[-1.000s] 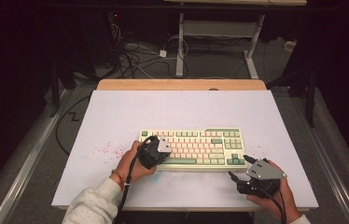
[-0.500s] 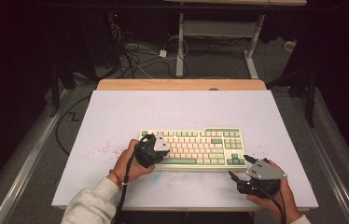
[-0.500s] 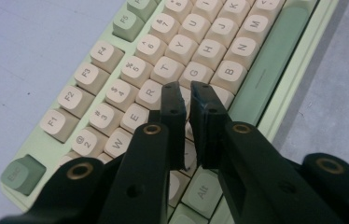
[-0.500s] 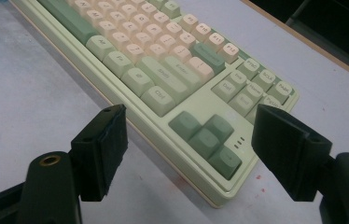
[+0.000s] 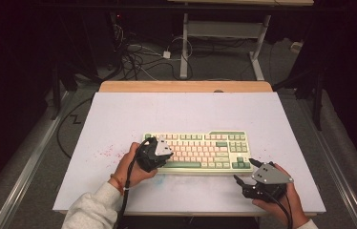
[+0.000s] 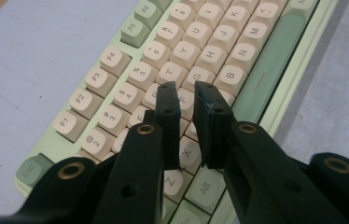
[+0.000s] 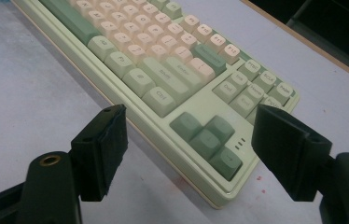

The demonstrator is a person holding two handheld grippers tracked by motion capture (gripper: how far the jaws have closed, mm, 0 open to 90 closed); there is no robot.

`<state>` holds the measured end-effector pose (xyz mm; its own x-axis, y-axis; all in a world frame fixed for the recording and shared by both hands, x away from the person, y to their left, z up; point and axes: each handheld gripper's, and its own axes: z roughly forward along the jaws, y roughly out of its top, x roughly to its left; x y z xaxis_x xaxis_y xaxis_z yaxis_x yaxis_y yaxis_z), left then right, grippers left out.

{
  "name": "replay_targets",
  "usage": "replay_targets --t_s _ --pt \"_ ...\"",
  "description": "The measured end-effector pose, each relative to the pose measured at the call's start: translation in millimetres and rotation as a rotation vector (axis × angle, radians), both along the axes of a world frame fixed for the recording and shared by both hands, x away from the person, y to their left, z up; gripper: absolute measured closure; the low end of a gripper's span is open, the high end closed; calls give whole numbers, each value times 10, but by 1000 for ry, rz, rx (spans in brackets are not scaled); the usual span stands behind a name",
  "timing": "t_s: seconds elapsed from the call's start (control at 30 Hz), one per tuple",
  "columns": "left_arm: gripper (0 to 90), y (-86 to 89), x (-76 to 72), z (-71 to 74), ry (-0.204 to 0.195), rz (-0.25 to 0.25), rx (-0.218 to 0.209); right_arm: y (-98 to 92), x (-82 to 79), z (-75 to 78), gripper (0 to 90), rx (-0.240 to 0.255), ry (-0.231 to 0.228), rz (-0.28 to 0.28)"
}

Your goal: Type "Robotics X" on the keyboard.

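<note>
Nearest, at 5 o'clock off the keyboard (image 5: 205, 150): right gripper (image 5: 243, 171), held low beside the arrow-key corner, jaws spread wide with nothing between them, pads clear of the case in the right gripper view (image 7: 193, 123).

At the keyboard's 9 o'clock end: left gripper (image 5: 167, 153), poised over the letter rows. Seen close in the left gripper view (image 6: 186, 93): jaws just been opening, now parted by a narrow slit, tips above the F and G keys, no keycap or anything else pinched between them.

Keyboard itself: flat, cream and green, slightly toward 6 o'clock of the table's middle, long side square to the near edge. All visible keycaps seated; none lying loose on the sheet. Judged from that: work on the keys probably somewhere in the middle, with the left tool just let go or about to poke again; how much remains, impossible to tell.

Underneath: white sheet (image 5: 181, 114), faint red specks (image 5: 107, 153) toward 8 o'clock. At 12 o'clock, a wooden strip (image 5: 186, 87). Beyond: dim room, tangled cables (image 5: 138, 62) on the floor, pale legs of another desk (image 5: 184, 43).
</note>
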<state>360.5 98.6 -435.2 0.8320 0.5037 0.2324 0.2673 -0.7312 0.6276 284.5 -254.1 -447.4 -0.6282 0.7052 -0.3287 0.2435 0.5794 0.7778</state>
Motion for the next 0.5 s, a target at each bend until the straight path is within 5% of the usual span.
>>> replay_targets --t_s 0.5 --pt "572 80 -32 61 -50 46 -31 3 -3 1 268 -2 0 5"
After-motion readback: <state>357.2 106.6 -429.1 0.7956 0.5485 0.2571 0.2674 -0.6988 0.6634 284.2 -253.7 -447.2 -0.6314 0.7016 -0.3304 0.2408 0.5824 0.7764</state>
